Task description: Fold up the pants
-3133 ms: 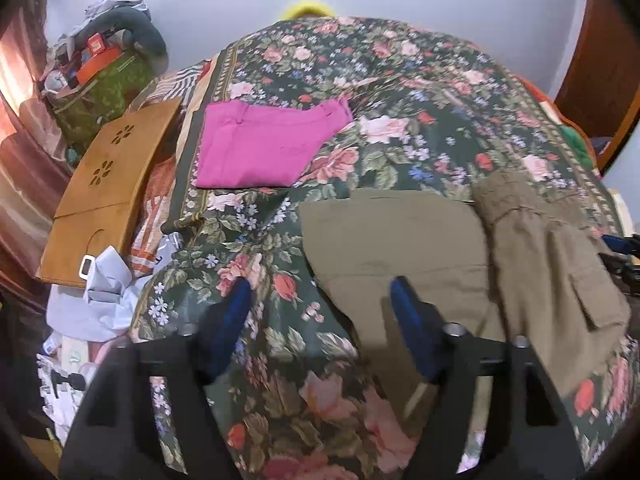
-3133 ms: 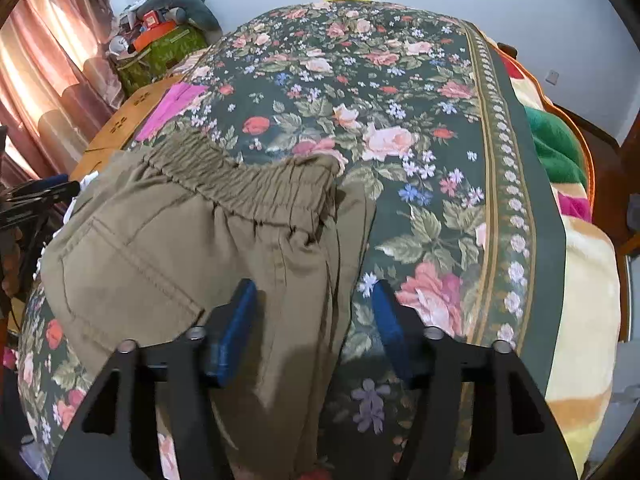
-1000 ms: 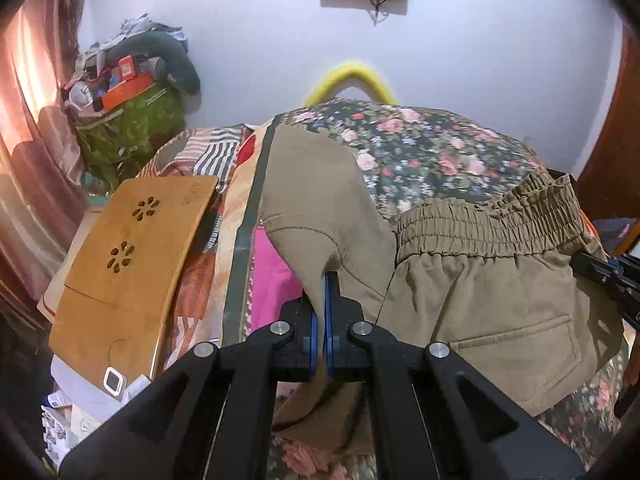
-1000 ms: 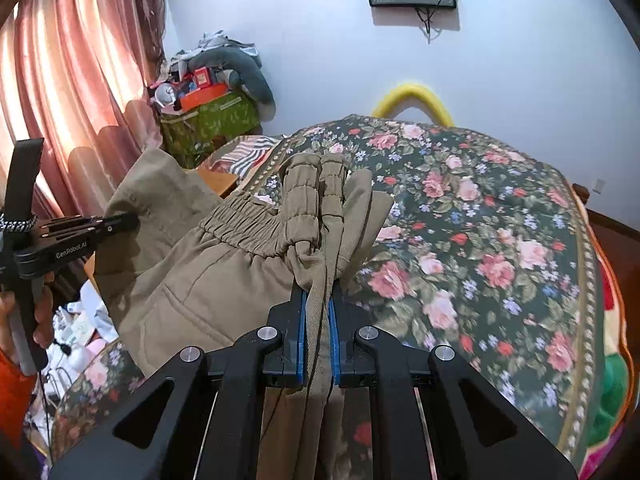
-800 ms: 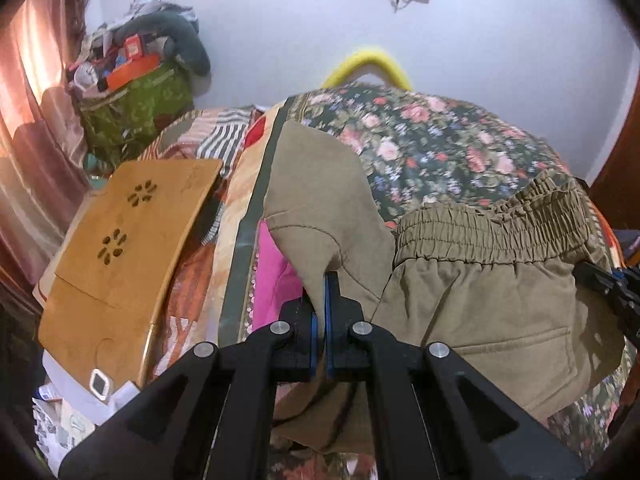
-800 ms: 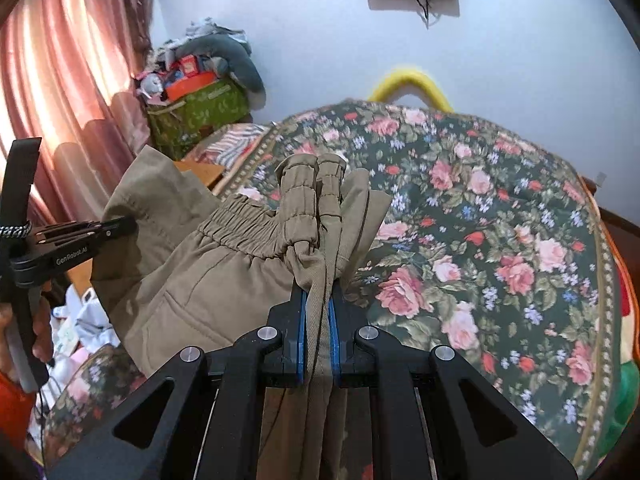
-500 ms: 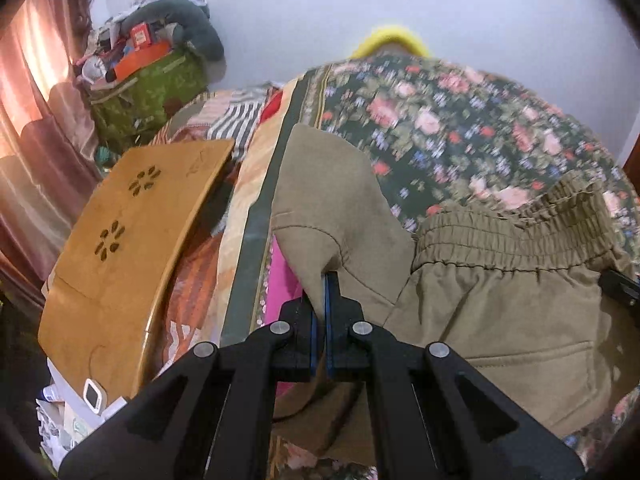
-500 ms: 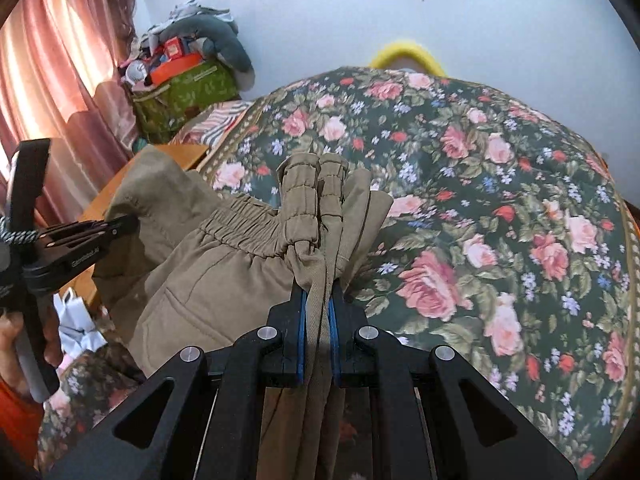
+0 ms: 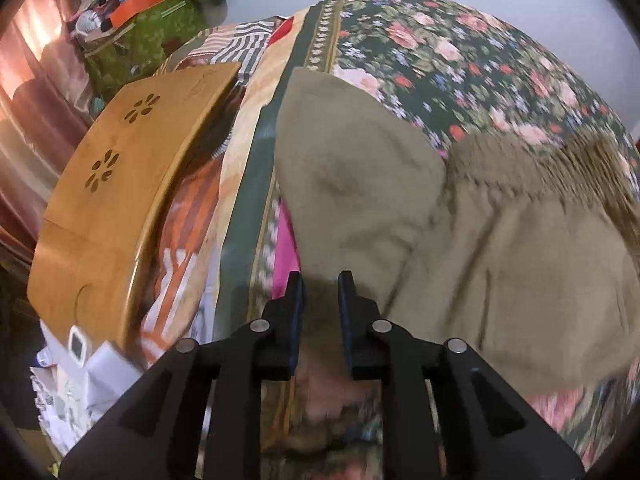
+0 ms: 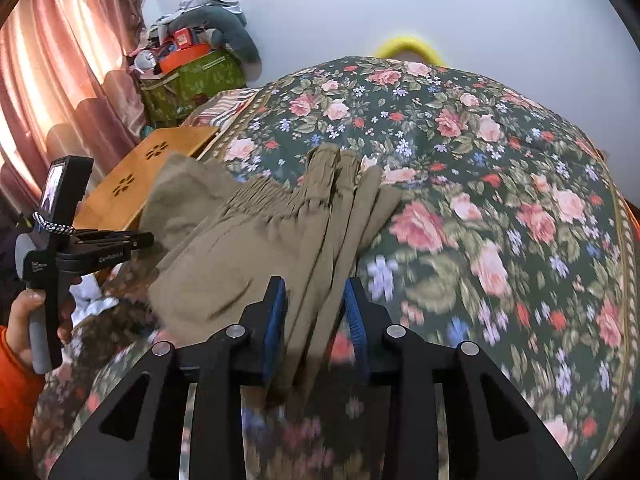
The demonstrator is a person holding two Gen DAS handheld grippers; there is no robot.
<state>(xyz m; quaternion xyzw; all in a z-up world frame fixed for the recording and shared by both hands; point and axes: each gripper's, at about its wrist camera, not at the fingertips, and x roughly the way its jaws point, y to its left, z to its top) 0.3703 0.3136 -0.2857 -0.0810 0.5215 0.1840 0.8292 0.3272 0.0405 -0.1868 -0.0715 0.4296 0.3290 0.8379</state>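
Left wrist view shows the pants (image 9: 460, 248) spread across the middle and right of the frame on the flowered bed (image 9: 460, 64). The left hand-held gripper (image 9: 320, 292) has its jaws opening, a dark fold of cloth apparently loose between them, though blur hides the contact. Right wrist view shows the right hand-held gripper (image 10: 316, 300) at lower centre, jaws also opening around the bunched edge, no longer pinching it. Letting both corners go together, low over the bed, should keep the fold square.

Both grippers' jaws now opening off olive pants (image 10: 256, 256), pants lowered onto bedspread (image 10: 480, 184)
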